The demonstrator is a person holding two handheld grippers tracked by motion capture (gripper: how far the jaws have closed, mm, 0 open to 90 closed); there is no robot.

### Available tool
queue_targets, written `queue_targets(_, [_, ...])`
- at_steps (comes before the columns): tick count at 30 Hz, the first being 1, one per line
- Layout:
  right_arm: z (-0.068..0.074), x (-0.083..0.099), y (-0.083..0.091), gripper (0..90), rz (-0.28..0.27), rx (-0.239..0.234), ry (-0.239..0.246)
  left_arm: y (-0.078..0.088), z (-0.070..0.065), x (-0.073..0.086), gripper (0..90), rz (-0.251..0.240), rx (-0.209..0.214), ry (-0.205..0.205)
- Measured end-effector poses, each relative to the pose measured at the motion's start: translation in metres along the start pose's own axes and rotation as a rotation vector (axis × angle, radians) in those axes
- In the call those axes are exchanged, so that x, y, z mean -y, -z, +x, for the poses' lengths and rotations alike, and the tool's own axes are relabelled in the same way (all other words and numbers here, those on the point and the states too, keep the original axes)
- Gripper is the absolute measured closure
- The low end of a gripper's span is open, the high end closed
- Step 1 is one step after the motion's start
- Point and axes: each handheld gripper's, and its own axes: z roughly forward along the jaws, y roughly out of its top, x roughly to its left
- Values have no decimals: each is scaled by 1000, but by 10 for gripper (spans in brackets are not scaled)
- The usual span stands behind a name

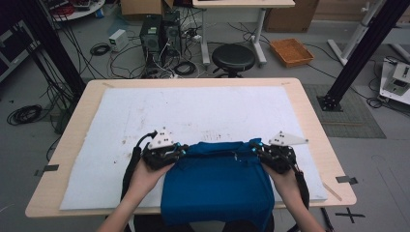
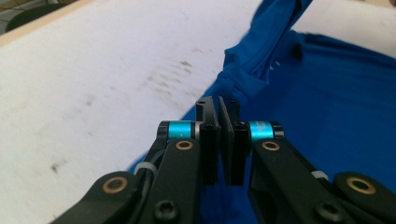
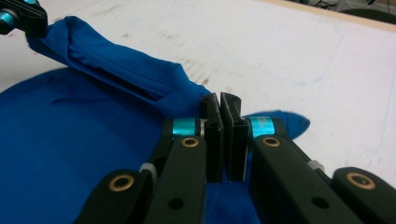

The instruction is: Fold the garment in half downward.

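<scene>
A blue garment [image 1: 217, 179] lies on the white mat [image 1: 193, 106], its near part hanging over the table's front edge. Its far edge is stretched between the two grippers. My left gripper [image 1: 180, 147] is shut on the left corner of that edge, and my right gripper [image 1: 255, 145] is shut on the right corner. In the left gripper view the jaws [image 2: 218, 105] are pressed together with the bunched blue cloth [image 2: 261, 60] running away from their tips. In the right gripper view the jaws [image 3: 219, 100] pinch the cloth [image 3: 70, 130], and the left gripper [image 3: 18, 16] holds the far end of the fold.
The mat covers most of the wooden table [image 1: 82, 111] and has faint dark smudges at its left. Behind the table on the floor stand a black stool [image 1: 233, 57], computer towers [image 1: 159, 31] with cables, and an orange tray [image 1: 291, 51].
</scene>
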Motion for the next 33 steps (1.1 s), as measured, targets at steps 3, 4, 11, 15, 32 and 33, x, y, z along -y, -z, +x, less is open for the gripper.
queue_targets(3, [14,13,11,883,4,0,29,6,-16,10,867,7,-1,-32])
queue_targets(4, [19,17,13,883,8,3,43,7,-21,13,867,13,0,-37])
queue_targets(11, [45,43,32,883,37,16,77,16,-55,34,866,32,29,-78])
queue_targets(15, [52,58,38,844,82,3,68,17,-67,43,849,70,47,-95])
queue_targets(32, [18,73,38,863,136,62,-77,20,-40,49,616,56,-57,26])
queue_targets(33, [18,74,38,887,147,64,-79,20,-38,50,612,59,-66,31])
